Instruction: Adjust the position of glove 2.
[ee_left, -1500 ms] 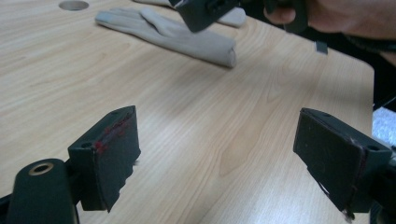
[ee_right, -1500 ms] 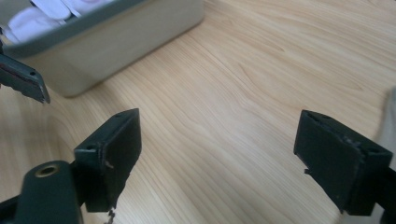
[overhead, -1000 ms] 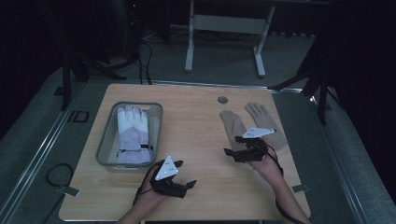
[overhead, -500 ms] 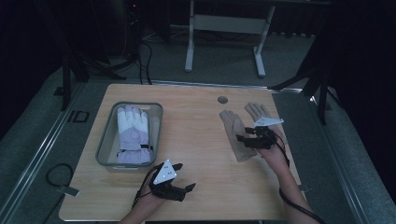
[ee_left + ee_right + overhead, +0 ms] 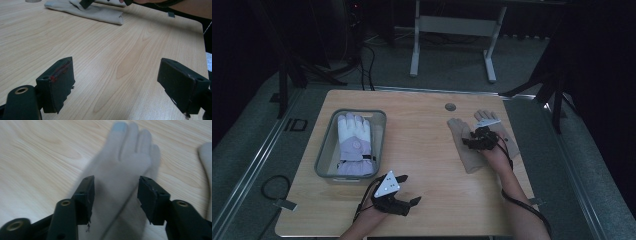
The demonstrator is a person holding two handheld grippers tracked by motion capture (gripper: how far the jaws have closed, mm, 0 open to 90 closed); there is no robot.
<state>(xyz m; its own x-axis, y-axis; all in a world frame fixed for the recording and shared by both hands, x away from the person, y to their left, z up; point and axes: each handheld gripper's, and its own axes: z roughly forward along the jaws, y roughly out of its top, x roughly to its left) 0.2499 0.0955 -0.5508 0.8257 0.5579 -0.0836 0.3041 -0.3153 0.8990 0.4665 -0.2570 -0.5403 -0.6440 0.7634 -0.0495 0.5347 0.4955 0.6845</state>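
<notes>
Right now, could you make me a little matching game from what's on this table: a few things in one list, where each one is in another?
Things:
1. white and lilac glove
2. beige glove
3. left gripper
4. round grey disc

Places:
A. under the right gripper
B. far edge of the table
C. inside the grey bin
D. over bare wood, near edge

Pairs: 1-C, 2-A, 3-D, 4-B

Over on the far side, the right gripper (image 5: pixel 473 140) has slid forward and leftward off the table's near-right area onto the beige glove (image 5: pixel 464 145), its jaws now spread over the glove's palm, while the left gripper (image 5: pixel 406 192) has crept slightly nearer the front edge.
</notes>
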